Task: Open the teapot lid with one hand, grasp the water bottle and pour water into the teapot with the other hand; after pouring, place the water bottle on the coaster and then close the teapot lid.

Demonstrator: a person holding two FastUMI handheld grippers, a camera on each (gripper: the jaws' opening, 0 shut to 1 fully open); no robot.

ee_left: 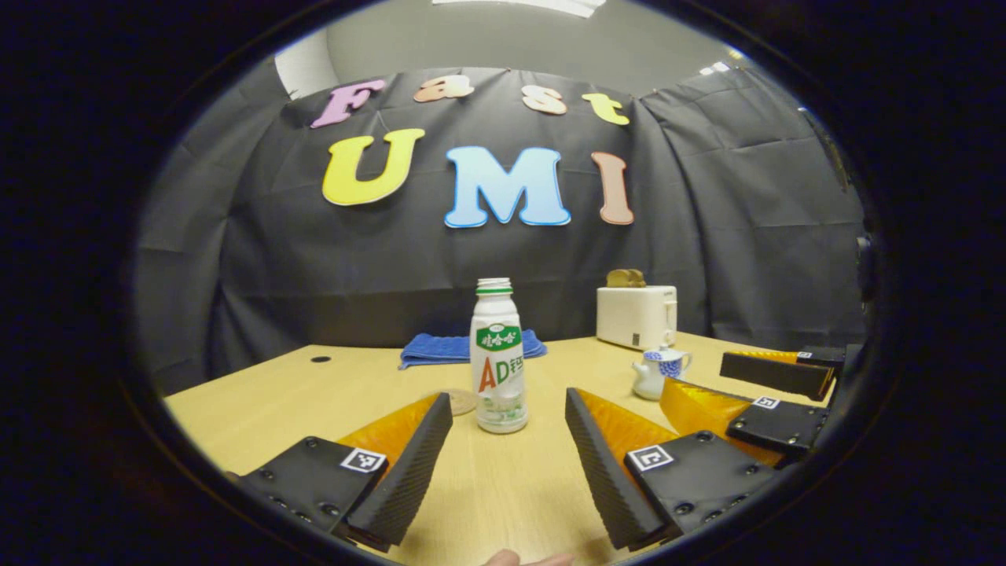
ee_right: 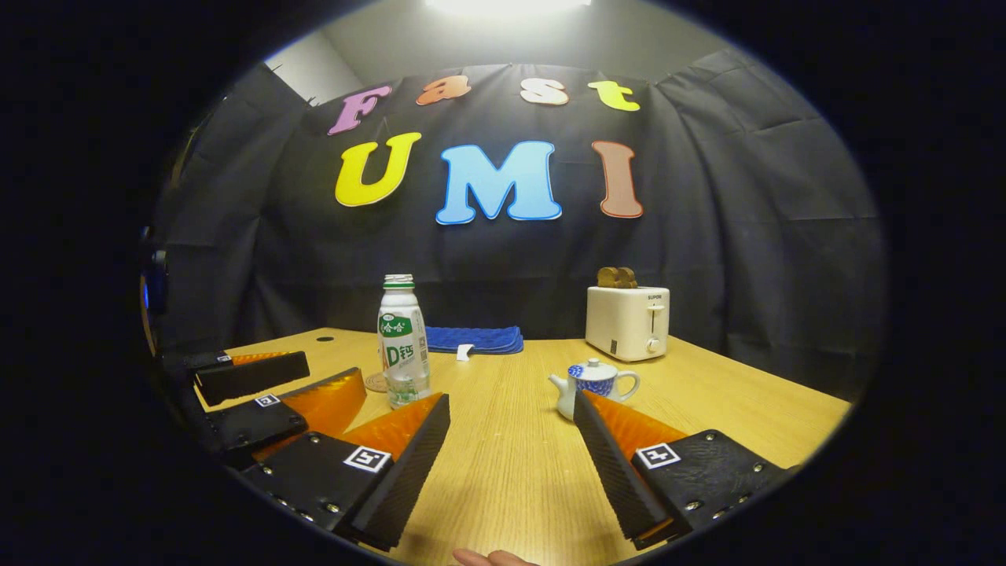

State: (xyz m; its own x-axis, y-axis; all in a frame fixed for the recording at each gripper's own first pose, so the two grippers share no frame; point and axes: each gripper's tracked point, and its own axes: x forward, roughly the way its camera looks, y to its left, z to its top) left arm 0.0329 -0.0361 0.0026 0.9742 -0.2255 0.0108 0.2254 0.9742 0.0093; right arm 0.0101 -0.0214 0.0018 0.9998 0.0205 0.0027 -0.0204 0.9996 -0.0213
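Note:
A white uncapped bottle (ee_left: 498,358) with a green label stands upright on the wooden table, straight ahead of my left gripper (ee_left: 509,417), which is open and a short way short of it. A round coaster (ee_left: 460,401) lies just behind the bottle to its left. The small blue-and-white teapot (ee_right: 591,384) sits with its lid on, just beyond the right finger of my right gripper (ee_right: 512,420), which is open and holds nothing. In the left gripper view the teapot (ee_left: 659,372) is off to the right, and the right gripper (ee_left: 774,393) shows there too, open. The bottle (ee_right: 403,340) stands left of centre in the right gripper view.
A white toaster (ee_right: 627,321) with bread in its slots stands at the back right of the table (ee_right: 519,479). A folded blue cloth (ee_right: 475,339) lies at the back centre. A small dark hole (ee_left: 320,359) marks the tabletop at the back left.

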